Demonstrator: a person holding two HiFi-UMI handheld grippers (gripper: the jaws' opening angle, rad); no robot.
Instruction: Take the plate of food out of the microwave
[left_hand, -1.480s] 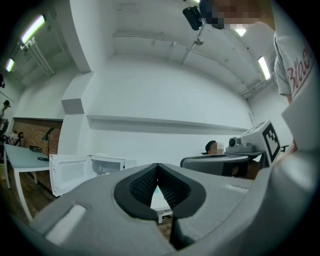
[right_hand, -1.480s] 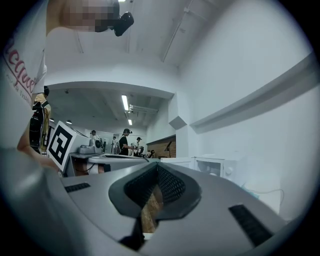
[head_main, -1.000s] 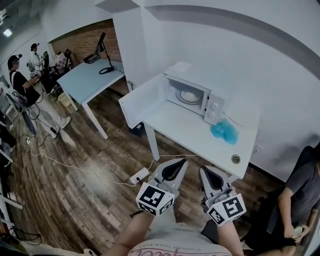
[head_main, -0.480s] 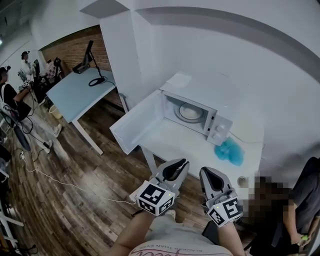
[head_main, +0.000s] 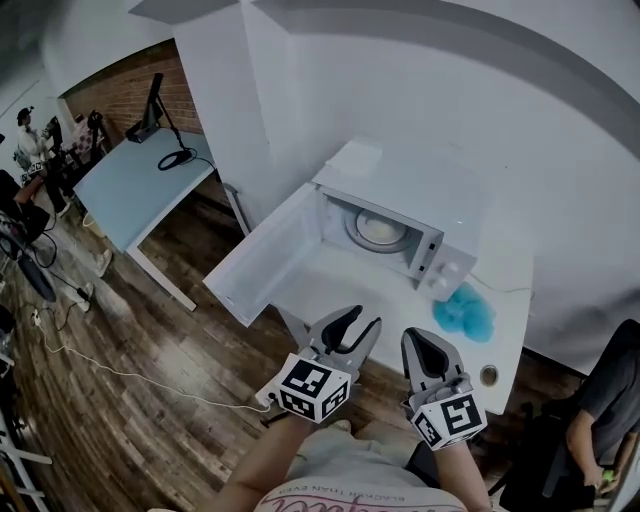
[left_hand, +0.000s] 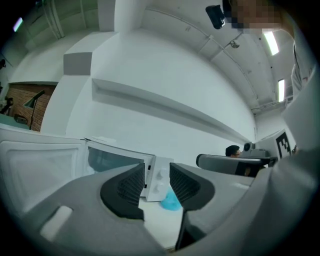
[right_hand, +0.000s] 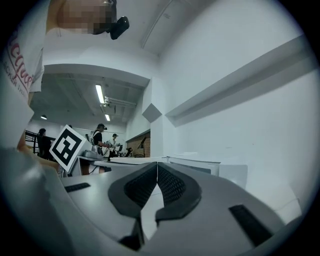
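Head view, plate (head_main: 381, 229) well beyond right claw (head_main: 424, 340)

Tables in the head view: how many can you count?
2. The white table stands at centre and carries the open microwave. The light blue table stands further left, near the brick wall. More may lie outside the frame.
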